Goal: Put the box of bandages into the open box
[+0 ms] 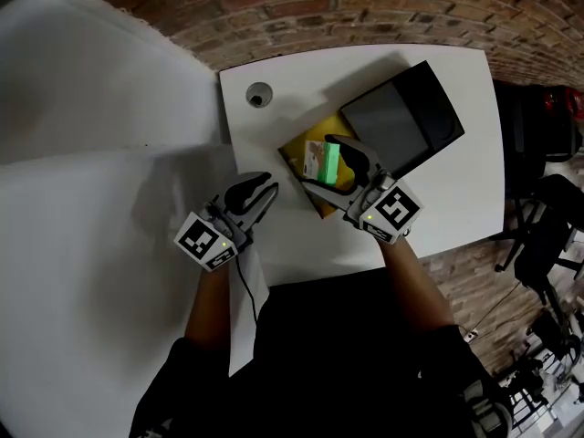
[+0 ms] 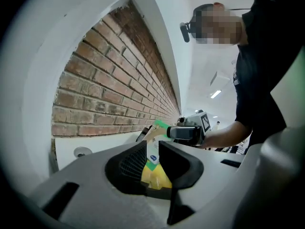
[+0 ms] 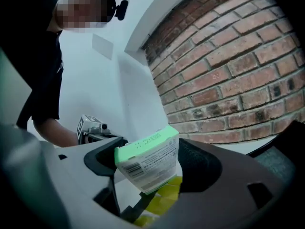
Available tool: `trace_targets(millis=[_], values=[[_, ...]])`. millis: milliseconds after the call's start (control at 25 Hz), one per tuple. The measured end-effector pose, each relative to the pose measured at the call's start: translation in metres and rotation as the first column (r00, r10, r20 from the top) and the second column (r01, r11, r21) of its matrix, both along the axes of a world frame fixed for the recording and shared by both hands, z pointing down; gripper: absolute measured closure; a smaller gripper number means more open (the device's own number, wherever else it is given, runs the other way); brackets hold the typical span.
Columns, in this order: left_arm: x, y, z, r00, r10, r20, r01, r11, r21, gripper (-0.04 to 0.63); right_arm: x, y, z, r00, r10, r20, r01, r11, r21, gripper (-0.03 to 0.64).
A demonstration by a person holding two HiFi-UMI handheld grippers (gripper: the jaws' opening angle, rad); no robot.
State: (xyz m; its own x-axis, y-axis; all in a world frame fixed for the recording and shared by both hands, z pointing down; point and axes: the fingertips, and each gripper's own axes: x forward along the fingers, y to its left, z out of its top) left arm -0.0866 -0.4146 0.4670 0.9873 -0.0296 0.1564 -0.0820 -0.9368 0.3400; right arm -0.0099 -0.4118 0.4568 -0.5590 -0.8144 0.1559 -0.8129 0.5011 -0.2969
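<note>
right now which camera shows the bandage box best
The right gripper view: the bandage box fills the centre, gripped between that view's jaws, green top and barcode plain. The head view shows it small, above the yellow open box. The left gripper view shows only a strip past its jaws.

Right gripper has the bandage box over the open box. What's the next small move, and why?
Probably lower the right gripper a little. Its jaws grip the box of bandages, held tilted over the yellow inside of the open box and seemingly not yet resting in it. The left gripper stands open, clear to the side.
</note>
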Motion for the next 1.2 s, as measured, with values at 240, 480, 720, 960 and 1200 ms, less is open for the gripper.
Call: trace_targets(millis=[240,480,720,960,1200], values=[[0.006,-0.008,0.017,0.999,0.036,-0.021,-0.037,0.999,-0.012,0.512,-0.006,-0.012,0.031,0.998,0.016,-0.058,-0.02,0.996,-0.084,0.25],[0.003,-0.003,0.03,0.998,0.044,-0.04,-0.046,0.998,-0.053,0.512,-0.01,-0.016,0.057,0.997,0.017,-0.074,-0.028,0.988,-0.151,0.25],[0.002,0.0,0.04,0.998,0.044,-0.041,-0.047,0.996,-0.073,0.512,-0.015,-0.02,0.072,0.993,0.006,-0.12,-0.028,0.982,-0.189,0.25],[0.005,0.017,0.048,0.997,0.07,-0.041,-0.074,0.992,-0.105,0.512,-0.017,-0.023,0.075,0.99,0.0,-0.138,-0.029,0.978,-0.205,0.25],[0.008,0.025,0.05,0.995,0.084,-0.05,-0.089,0.989,-0.115,0.512,-0.012,-0.015,0.081,0.982,-0.001,-0.191,-0.049,0.966,-0.253,0.25]])
